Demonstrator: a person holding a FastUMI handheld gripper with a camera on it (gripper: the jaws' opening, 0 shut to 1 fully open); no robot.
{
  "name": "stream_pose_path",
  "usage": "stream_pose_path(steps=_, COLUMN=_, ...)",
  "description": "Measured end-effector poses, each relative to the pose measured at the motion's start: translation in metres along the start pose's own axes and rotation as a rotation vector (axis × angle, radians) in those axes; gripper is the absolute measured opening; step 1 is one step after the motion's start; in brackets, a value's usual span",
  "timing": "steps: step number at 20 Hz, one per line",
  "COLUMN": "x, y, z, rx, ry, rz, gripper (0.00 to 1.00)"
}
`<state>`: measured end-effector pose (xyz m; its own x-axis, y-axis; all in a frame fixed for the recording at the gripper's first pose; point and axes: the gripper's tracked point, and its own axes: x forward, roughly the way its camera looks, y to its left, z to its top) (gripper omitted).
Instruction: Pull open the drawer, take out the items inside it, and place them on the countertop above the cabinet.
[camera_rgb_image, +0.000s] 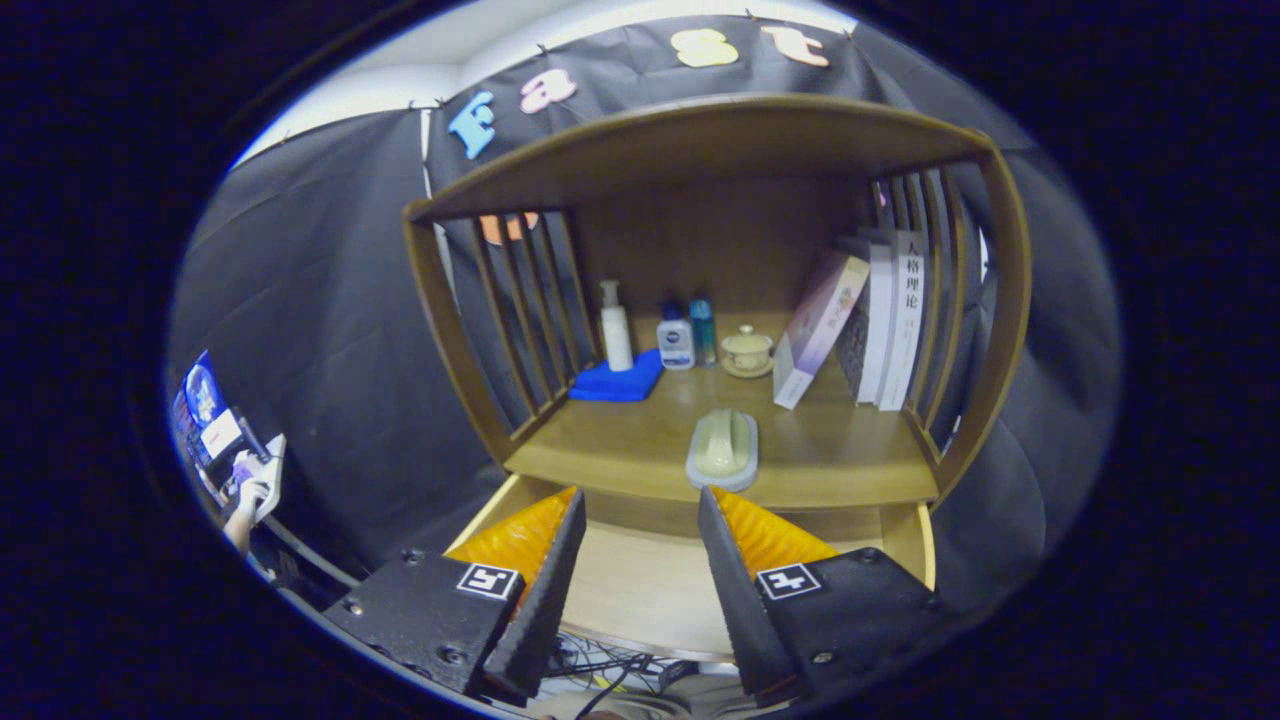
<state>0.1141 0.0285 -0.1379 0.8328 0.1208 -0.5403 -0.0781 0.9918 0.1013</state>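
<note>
The drawer (650, 590) under the wooden countertop (830, 460) stands pulled out, its pale bottom showing bare between my fingers. A pale green oblong item on a light grey base (722, 449) lies on the countertop near its front edge, just beyond my right finger. My gripper (640, 505) hovers over the drawer, open, with nothing between its fingers.
At the back of the shelf stand a white pump bottle (615, 327), a folded blue cloth (620, 381), two small bottles (688, 336) and a lidded cup (747, 350). Books (875, 315) lean at the right side. Slatted sides (525, 300) close the shelf. A person's hand (250, 497) is far left.
</note>
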Motion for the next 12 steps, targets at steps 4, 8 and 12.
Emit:
stream_pose_path(steps=4, x=-0.023, y=0.015, z=-0.025, rx=-0.017, ry=-0.119, rz=-0.003, gripper=0.78)
stream_pose_path(steps=8, x=-0.03, y=0.016, z=-0.068, rx=-0.011, ry=-0.179, rz=-0.026, gripper=0.81)
stream_pose_path(steps=12, x=-0.026, y=-0.006, z=-0.119, rx=-0.072, ry=-0.187, rz=-0.116, gripper=0.86)
